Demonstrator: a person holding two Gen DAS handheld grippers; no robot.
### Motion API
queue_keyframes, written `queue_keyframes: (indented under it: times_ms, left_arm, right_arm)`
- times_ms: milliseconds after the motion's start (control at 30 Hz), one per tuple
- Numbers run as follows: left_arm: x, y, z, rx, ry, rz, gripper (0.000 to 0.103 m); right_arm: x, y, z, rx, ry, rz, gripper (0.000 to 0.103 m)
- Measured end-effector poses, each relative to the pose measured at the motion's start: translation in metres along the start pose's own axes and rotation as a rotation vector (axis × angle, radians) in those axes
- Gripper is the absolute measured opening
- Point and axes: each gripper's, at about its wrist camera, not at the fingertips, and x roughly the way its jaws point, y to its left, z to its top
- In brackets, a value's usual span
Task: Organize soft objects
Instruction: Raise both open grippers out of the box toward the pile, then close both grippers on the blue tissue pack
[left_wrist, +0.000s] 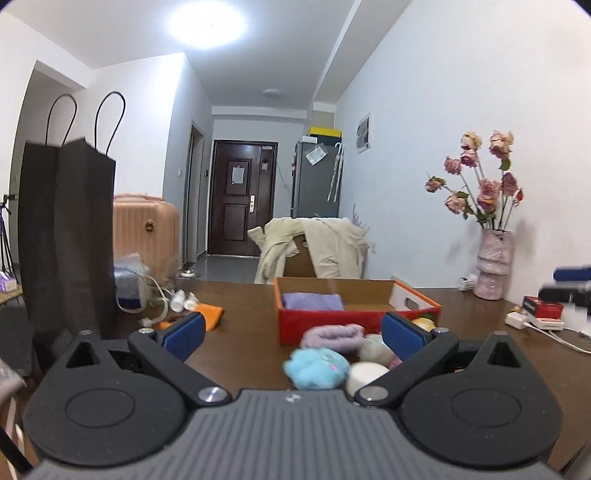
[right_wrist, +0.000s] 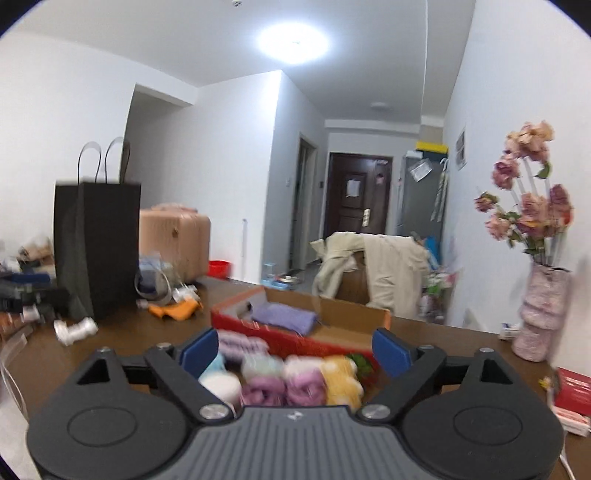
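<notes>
Left wrist view shows the left gripper (left_wrist: 291, 334) with its blue pads spread wide and nothing between them, hanging over a brown table (left_wrist: 240, 317). Just beyond the fingers lies a cluster of soft things: a fluffy blue toy (left_wrist: 316, 369) nearest, a rolled lilac cloth (left_wrist: 332, 336) behind it, and pale balls of yarn (left_wrist: 369, 369) to the right. Farther off stands a red box (left_wrist: 332, 321) with a folded purple towel (left_wrist: 312, 301) in its far left corner. A tall black paper bag (left_wrist: 70, 236) stands at the left of the table, a vase of dried pink roses (left_wrist: 493, 266) at the far right near the wall, and an orange cloth (left_wrist: 212, 314) lies left of the box. Right wrist view, blurred, shows the right gripper (right_wrist: 293, 352) also wide apart and gripping nothing, its fingers straddling pink yarn (right_wrist: 284, 387), yellow yarn (right_wrist: 341, 384), and a white ball (right_wrist: 221, 386), all resting on the table against the near wall of the red box (right_wrist: 314, 345). The purple towel (right_wrist: 284, 316) lies inside it.
</notes>
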Motion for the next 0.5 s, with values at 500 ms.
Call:
queue_keyframes:
  times_ms: [500]
  left_arm:
    - [0.02, -0.063, -0.07, 0.115, 0.121, -0.152, 0.103]
  right_arm:
    - [-0.02, 0.017, -0.107, 0.147, 0.152, -0.007, 0.087]
